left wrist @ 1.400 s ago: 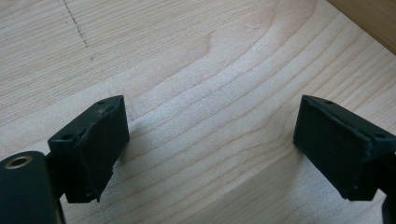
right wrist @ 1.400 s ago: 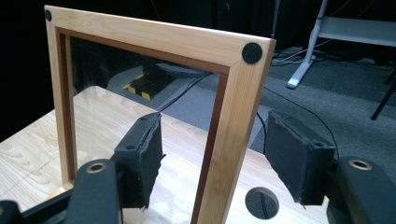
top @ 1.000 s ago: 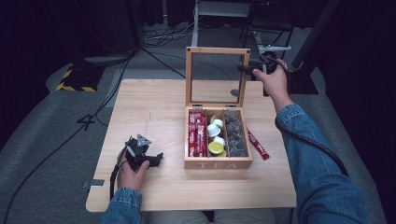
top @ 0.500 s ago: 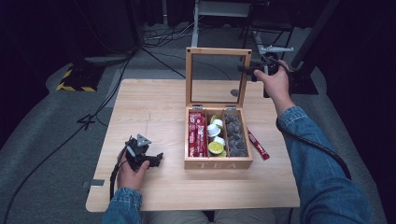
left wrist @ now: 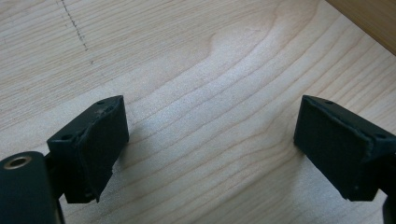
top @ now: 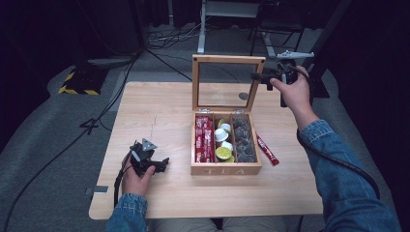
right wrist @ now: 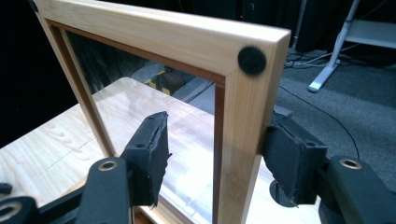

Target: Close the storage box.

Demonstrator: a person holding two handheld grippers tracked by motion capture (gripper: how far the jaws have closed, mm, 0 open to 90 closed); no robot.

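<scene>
A wooden tea box (top: pixel 226 169) stands mid-table with its glass-paned lid (top: pixel 228 59) raised upright. My right gripper (top: pixel 256 76) is at the lid's upper right corner, and its jaws straddle the right frame rail (right wrist: pixel 243 112). The jaws have just been closing with that rail between them. The left pad (right wrist: pixel 152 149) still stands off the glass, so the gripper is open. Near the table's front left, my left gripper (top: pixel 162 164) rests low over the bare wood (left wrist: pixel 210 70). It is open with nothing between its pads.
The box holds red sachets (top: pixel 204 137), small cups (top: pixel 222 142) and dark pods (top: pixel 243 140) in three compartments. One red sachet (top: pixel 267 150) lies on the table right of the box. Cables and a stand's feet cover the floor beyond the far edge.
My right hand has shifted a little right and toward me at the lid's corner, and the lid's top rail sits slightly lower in the view. The left hand has stayed put.
</scene>
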